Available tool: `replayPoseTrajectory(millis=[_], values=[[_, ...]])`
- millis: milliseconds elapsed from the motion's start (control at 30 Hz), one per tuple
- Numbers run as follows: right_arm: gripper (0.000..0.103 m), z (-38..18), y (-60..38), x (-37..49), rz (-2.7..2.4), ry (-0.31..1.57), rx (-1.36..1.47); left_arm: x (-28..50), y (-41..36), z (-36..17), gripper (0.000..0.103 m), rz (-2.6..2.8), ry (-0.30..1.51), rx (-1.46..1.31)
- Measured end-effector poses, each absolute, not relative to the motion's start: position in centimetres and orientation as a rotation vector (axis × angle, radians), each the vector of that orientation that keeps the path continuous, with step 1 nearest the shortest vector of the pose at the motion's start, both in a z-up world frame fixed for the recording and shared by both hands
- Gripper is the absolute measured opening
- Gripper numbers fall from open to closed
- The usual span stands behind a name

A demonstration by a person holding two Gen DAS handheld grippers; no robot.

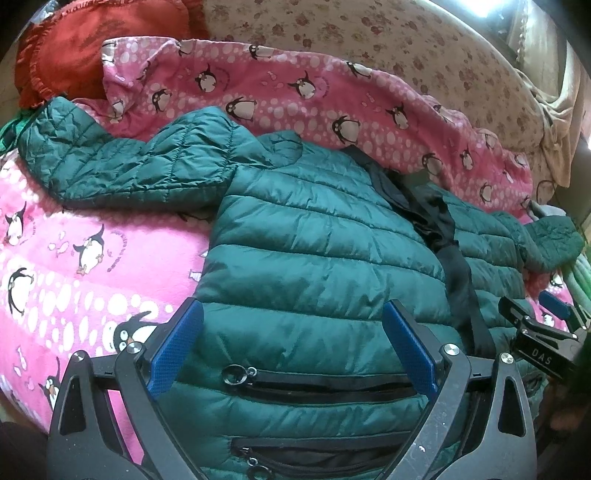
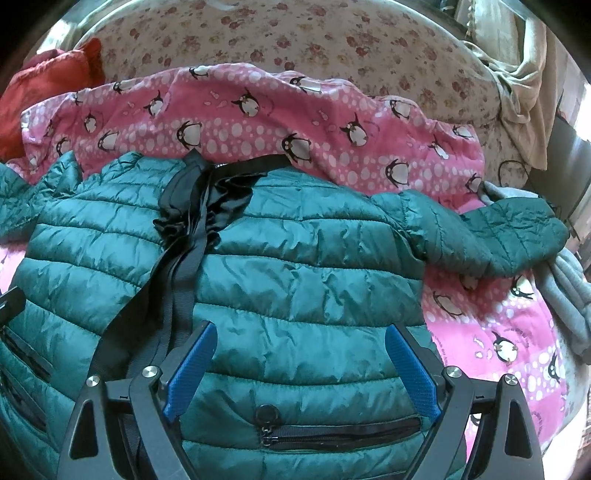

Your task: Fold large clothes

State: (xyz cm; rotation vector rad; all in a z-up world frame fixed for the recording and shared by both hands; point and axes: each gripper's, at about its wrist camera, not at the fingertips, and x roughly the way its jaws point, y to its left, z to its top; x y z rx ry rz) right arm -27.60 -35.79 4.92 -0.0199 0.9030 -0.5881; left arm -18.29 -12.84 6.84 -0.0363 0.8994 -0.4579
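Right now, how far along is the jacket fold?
Done: the green puffer jacket lies spread front-up on the penguin blanket. In hand: nothing; the left gripper and right gripper are open over its hem. Left: both sleeves are out sideways and the body is unfolded.

Daylight is soft and fairly bright, coming from far beyond the tongs at upper right, where a window patch [image 1: 484,7] blows out white. The green jacket [image 1: 314,240] shows sheen on its quilted ridges, with shallow shadow under its sleeve. Both views bulge strongly; edges curve and darken to black corners. The frames look slightly soft and grainy, colours oversaturated on the pink blanket [image 2: 498,332].
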Motion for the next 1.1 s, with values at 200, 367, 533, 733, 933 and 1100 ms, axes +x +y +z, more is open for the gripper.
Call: replayPoseTrajectory(millis=[200,367,533,733,933,1100], values=[[0.091,5.0,-35.7,-27.5,-0.588,0.902,-0.02,-18.3,-12.4,6.9,0.098,-0.44,0.892,-0.038],[0.091,5.2,-35.7,-27.4,-0.563,0.906,0.013,-18.1,-12.1,6.9,0.098,-0.416,0.891,-0.03],[0.091,5.6,-35.4,-26.5,-0.506,0.911,0.062,-17.8,-11.9,7.1,0.098,-0.401,0.883,-0.019],[0.091,6.2,-34.9,-25.0,-0.424,0.916,0.152,-17.4,-11.6,7.3,0.098,-0.389,0.878,-0.003],[0.091,6.8,-34.0,-24.1,-0.421,0.905,0.151,-16.8,-11.3,7.9,0.098,-0.373,0.867,0.008],[0.091,7.3,-33.9,-24.0,-0.439,0.878,0.153,-16.3,-11.0,8.6,0.098,-0.356,0.855,0.007]])
